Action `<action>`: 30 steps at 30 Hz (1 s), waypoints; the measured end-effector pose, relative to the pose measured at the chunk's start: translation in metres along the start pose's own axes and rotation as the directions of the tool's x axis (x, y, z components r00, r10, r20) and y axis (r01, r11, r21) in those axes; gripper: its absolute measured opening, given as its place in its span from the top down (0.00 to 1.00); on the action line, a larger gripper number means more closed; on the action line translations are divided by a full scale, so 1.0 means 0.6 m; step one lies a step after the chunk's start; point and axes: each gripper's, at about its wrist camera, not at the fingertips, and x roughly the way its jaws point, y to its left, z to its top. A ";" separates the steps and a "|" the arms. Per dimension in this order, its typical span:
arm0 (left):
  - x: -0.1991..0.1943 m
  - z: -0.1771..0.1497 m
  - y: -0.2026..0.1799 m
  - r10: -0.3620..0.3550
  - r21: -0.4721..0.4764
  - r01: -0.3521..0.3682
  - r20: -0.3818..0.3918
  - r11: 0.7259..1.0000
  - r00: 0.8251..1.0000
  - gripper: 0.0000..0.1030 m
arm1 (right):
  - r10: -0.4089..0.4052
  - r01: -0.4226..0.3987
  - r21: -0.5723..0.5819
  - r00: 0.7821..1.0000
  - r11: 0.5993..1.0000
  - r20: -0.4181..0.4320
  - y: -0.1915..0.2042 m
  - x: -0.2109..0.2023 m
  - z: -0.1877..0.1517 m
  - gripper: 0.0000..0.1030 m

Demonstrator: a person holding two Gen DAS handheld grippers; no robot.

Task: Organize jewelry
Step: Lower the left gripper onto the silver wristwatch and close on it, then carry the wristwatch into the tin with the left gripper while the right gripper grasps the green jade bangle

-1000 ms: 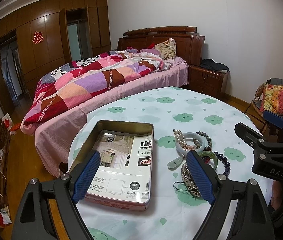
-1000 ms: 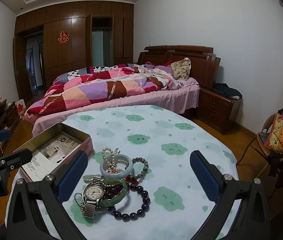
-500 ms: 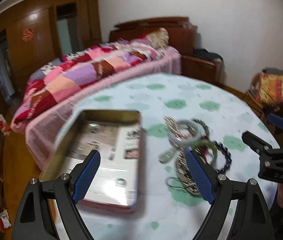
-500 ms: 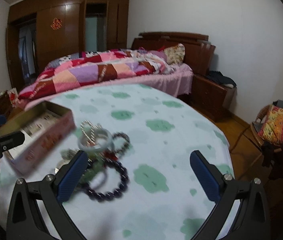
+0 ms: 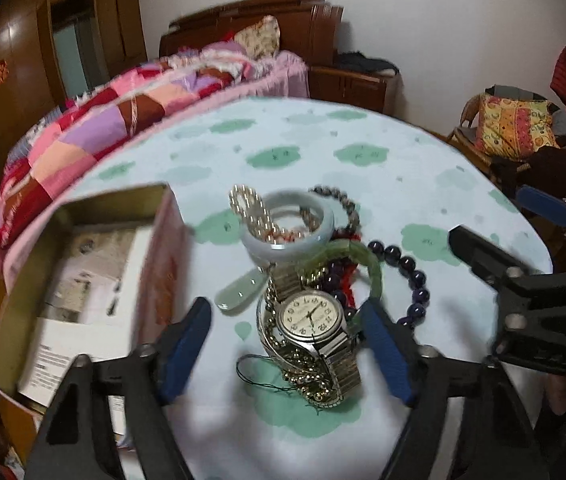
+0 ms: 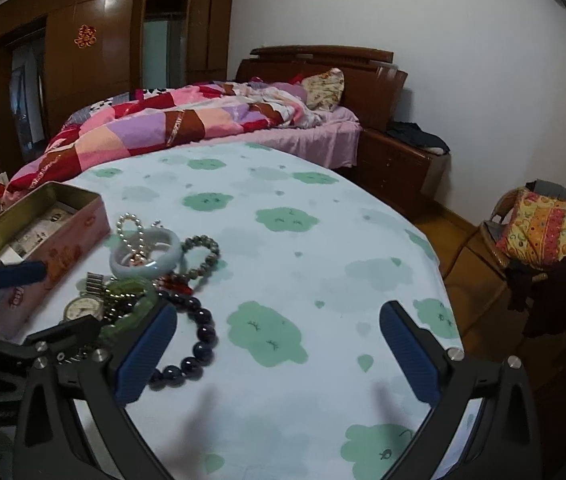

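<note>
Jewelry, and the wristwatch (image 5: 310, 317) first: it is framed squarely between the parted, empty fingers of the left claw (image 5: 287, 344), presumably lined up for a pick. Just beyond it, one pale bangle (image 5: 287, 224), one green bangle (image 5: 357, 258) and one dark bead bracelet (image 5: 411, 276) are piled. Left of the claw, one open tin (image 5: 83, 264) is waiting. The right claw (image 6: 275, 344) is spread over bare tablecloth (image 6: 323, 240), nothing gripped.
</note>
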 end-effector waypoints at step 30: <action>-0.108 0.001 0.040 -0.029 -0.047 0.039 0.198 0.998 0.980 0.65 | 0.215 -0.219 -0.092 0.975 0.971 -0.060 0.061 0.014 0.015 0.13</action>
